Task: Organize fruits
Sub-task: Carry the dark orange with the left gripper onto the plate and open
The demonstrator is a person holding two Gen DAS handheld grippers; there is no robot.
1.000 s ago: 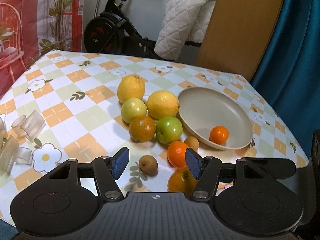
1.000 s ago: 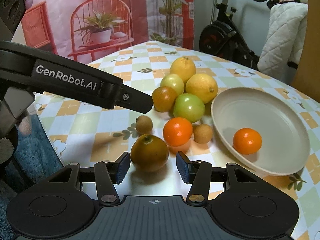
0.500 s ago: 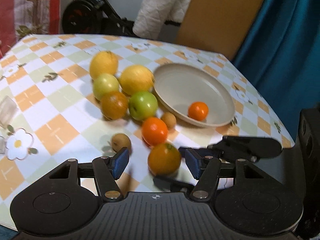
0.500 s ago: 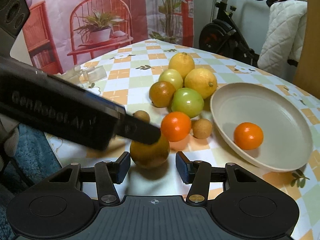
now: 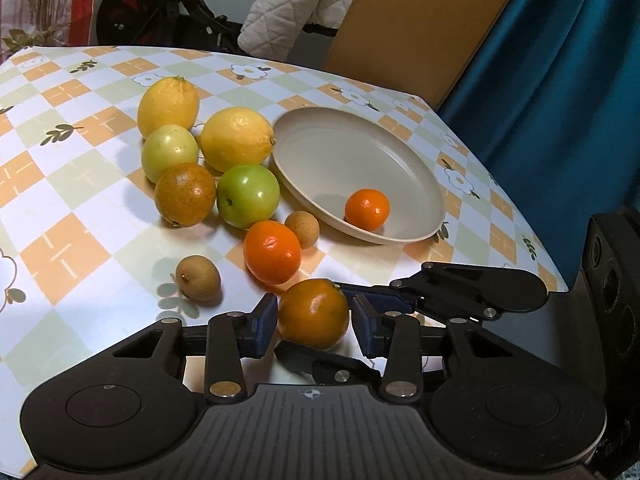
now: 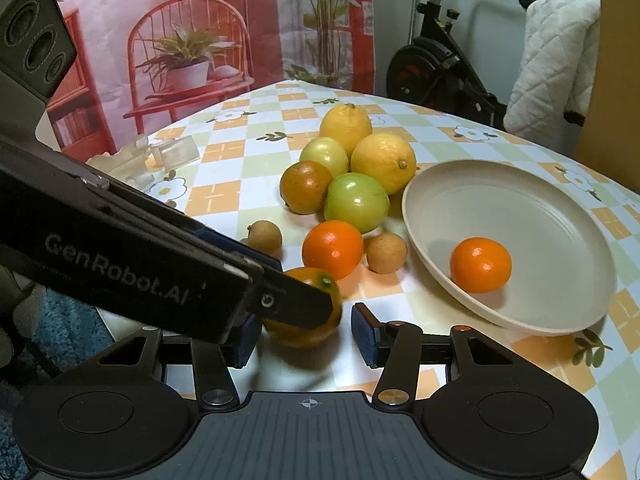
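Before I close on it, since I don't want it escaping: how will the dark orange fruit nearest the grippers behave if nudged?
The dark orange fruit looks round and glossy, so it would probably roll on the smooth tablecloth. Its skin looks firm and may slip between the left gripper pads.

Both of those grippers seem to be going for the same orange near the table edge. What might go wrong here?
The left gripper and right gripper both straddle the dark orange, so they may collide. A nudge might roll it off the nearby table edge, or into the bright orange.
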